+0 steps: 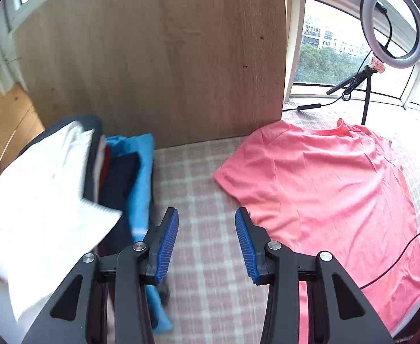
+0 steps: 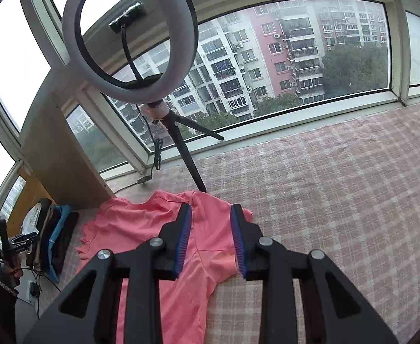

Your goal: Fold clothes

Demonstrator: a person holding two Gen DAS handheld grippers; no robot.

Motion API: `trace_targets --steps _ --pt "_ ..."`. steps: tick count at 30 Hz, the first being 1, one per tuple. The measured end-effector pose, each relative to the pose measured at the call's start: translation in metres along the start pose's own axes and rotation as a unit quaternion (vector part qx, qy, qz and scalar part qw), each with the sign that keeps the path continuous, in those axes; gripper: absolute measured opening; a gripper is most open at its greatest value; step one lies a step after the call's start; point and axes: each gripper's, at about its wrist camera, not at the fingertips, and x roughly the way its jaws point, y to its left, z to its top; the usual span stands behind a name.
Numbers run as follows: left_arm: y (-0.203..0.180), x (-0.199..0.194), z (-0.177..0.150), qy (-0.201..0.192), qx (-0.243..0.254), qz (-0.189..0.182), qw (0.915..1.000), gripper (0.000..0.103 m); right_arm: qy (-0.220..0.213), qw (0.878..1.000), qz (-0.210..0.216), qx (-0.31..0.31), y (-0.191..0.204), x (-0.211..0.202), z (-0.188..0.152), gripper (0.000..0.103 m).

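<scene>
A pink T-shirt lies spread flat on the pink checked cover, collar toward the window. My left gripper hangs open above the bare cover, just left of the shirt's sleeve, with nothing between its blue pads. In the right wrist view the same pink T-shirt lies below my right gripper, which hovers above the shirt's right shoulder and sleeve. Its jaws stand apart and hold no cloth.
A stack of folded clothes with a white garment on top sits at the left by a wooden panel. A ring light on a tripod stands by the window behind the shirt. A black cable runs across the shirt's hem.
</scene>
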Motion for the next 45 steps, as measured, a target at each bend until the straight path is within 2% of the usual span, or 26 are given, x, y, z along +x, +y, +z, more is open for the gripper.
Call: trace_targets --steps 3,5,7,10,12,14,16,19,21,25,27,28,29,30,32,36,37,40,42,43,45 --pt "0.017 -0.054 -0.051 0.005 -0.022 0.019 0.9996 0.040 -0.016 0.999 0.036 0.009 0.002 -0.049 -0.012 0.030" --pt "0.023 -0.081 -0.091 0.020 -0.047 0.019 0.9985 0.041 -0.017 0.998 0.061 0.019 0.000 -0.077 -0.024 0.033" --pt "0.021 -0.096 -0.137 0.043 -0.077 0.011 0.9960 0.042 -0.008 0.998 0.068 0.014 -0.001 -0.098 -0.044 0.041" --pt "0.003 -0.090 -0.201 0.091 -0.117 -0.031 0.9885 0.043 0.045 0.998 0.042 -0.006 0.001 -0.107 -0.092 0.041" --pt "-0.019 -0.076 -0.232 0.123 -0.106 -0.052 0.9853 0.043 0.094 0.995 0.028 -0.008 0.000 -0.101 -0.133 0.041" --pt "-0.038 -0.061 -0.251 0.138 -0.092 -0.064 0.9840 0.043 0.139 0.990 0.010 -0.007 0.001 -0.094 -0.178 0.041" --pt "-0.048 -0.049 -0.262 0.153 -0.082 -0.075 0.9819 0.043 0.167 0.986 -0.003 -0.003 0.004 -0.094 -0.219 0.041" --pt "-0.052 -0.036 -0.272 0.165 -0.083 -0.092 0.9784 0.043 0.186 0.982 -0.026 0.001 0.012 -0.095 -0.267 0.041" --pt "-0.053 -0.030 -0.277 0.177 -0.084 -0.101 0.9753 0.042 0.193 0.980 -0.038 0.000 0.019 -0.098 -0.289 0.041" --pt "-0.064 -0.026 -0.287 0.190 -0.055 -0.114 0.9736 0.040 0.198 0.979 -0.048 -0.014 0.031 -0.102 -0.319 0.041" --pt "-0.070 -0.024 -0.292 0.197 -0.048 -0.121 0.9716 0.029 0.201 0.978 -0.057 -0.013 0.031 -0.102 -0.330 0.041" --pt "-0.073 -0.024 -0.294 0.199 -0.043 -0.123 0.9714 0.028 0.201 0.978 -0.056 -0.009 0.031 -0.103 -0.335 0.041" --pt "-0.076 -0.025 -0.294 0.195 -0.034 -0.122 0.9725 0.023 0.200 0.978 -0.055 -0.006 0.030 -0.103 -0.339 0.041" --pt "-0.078 -0.025 -0.295 0.199 -0.029 -0.125 0.9715 0.012 0.198 0.979 -0.054 -0.006 0.030 -0.105 -0.342 0.041" --pt "-0.082 -0.025 -0.297 0.204 -0.020 -0.128 0.9703 0.006 0.194 0.980 -0.045 -0.015 0.032 -0.109 -0.347 0.041" --pt "-0.088 -0.027 -0.301 0.207 -0.012 -0.127 0.9700 0.006 0.189 0.981 -0.025 -0.039 0.037 -0.123 -0.355 0.039" --pt "-0.089 -0.028 -0.302 0.207 -0.010 -0.128 0.9699 0.006 0.190 0.979 -0.035 -0.063 0.042 -0.124 -0.357 0.035" --pt "-0.095 -0.030 -0.304 0.208 -0.005 -0.130 0.9694 0.006 0.170 0.975 -0.058 -0.133 0.057 -0.121 -0.349 0.035" --pt "-0.100 -0.030 -0.305 0.209 -0.004 -0.130 0.9692 0.006 0.173 0.974 -0.039 -0.140 0.059 -0.111 -0.343 0.035" --pt "-0.103 -0.030 -0.306 0.210 -0.005 -0.130 0.9691 0.006 0.185 0.972 -0.029 -0.142 0.059 -0.105 -0.342 0.029" --pt "-0.109 -0.029 -0.304 0.211 -0.005 -0.128 0.9691 0.006 0.239 0.958 -0.021 -0.158 0.063 -0.096 -0.353 0.006"
